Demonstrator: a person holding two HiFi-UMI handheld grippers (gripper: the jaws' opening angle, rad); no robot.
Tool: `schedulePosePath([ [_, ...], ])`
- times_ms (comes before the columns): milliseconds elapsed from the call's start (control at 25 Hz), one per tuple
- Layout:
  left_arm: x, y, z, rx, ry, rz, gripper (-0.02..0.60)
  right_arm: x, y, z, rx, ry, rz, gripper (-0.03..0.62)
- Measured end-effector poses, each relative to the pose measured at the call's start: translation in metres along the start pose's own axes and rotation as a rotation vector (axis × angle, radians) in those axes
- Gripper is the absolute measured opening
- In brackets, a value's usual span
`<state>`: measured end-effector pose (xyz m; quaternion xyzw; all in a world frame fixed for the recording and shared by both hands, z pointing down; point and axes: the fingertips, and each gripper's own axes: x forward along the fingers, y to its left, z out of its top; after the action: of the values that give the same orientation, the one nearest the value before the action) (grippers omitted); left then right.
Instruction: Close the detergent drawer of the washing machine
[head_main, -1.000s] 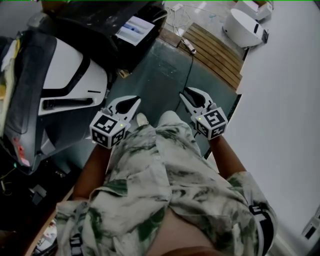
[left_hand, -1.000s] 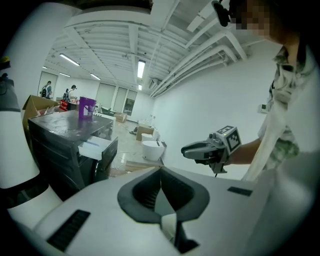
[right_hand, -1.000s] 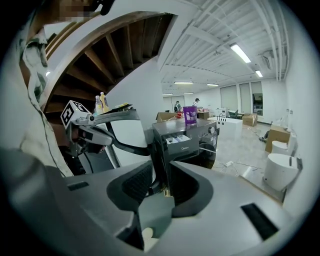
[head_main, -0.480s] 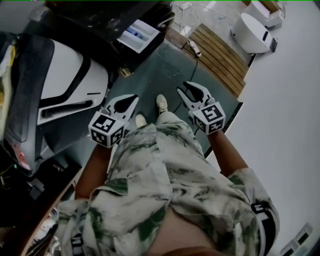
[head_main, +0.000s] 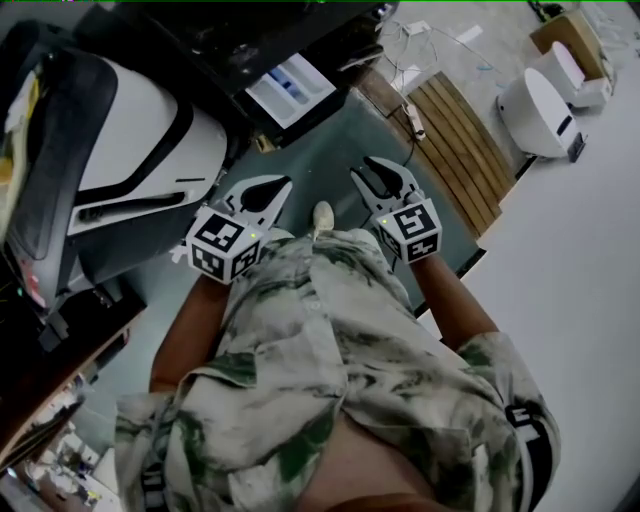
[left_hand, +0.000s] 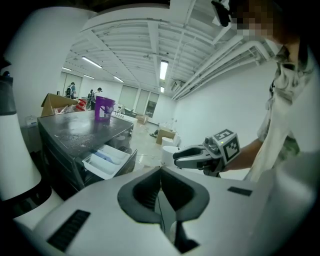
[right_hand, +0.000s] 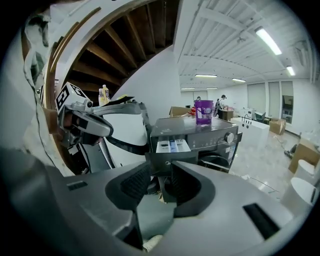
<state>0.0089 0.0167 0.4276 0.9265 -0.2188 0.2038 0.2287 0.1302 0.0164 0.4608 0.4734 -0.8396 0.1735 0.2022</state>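
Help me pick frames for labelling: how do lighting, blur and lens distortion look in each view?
Head view: dim, low contrast, but the open detergent drawer is sharp. Left gripper view: heavy fisheye bending, bright ceiling strips, black corners. Right gripper view: same fisheye, the washing machine evenly lit and in focus.

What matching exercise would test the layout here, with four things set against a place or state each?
Things:
1. drawer
2. cup
3. slats
4. dial

Places or states:
a. on top of the washer
b. lying on the floor
c. pulled out
d. on the washer's front, right of the drawer

Pairs: 1-c; 2-a; 3-b; 4-d
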Motion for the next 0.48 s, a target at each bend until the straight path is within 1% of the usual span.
schedulePosePath([
  [120, 0.008, 0.006, 0.01, -0.029, -0.026, 0.053, 0.025, 0.02, -0.013, 0.002, -0.027, 0.002, 0.033, 0.163],
  [200, 0.011, 0.009, 0.011, -0.05, -0.029, 0.076, 0.025, 0.034, -0.02, 0.002, -0.029, 0.003, 0.043, 0.172],
  [360, 0.014, 0.018, 0.005, -0.064, -0.007, 0.103, 0.025, 0.06, -0.031, -0.001, -0.016, 0.006, 0.049, 0.185],
  [480, 0.018, 0.024, 0.005, -0.063, 0.001, 0.111, 0.025, 0.077, -0.033, -0.003, -0.031, 0.009, 0.054, 0.192],
])
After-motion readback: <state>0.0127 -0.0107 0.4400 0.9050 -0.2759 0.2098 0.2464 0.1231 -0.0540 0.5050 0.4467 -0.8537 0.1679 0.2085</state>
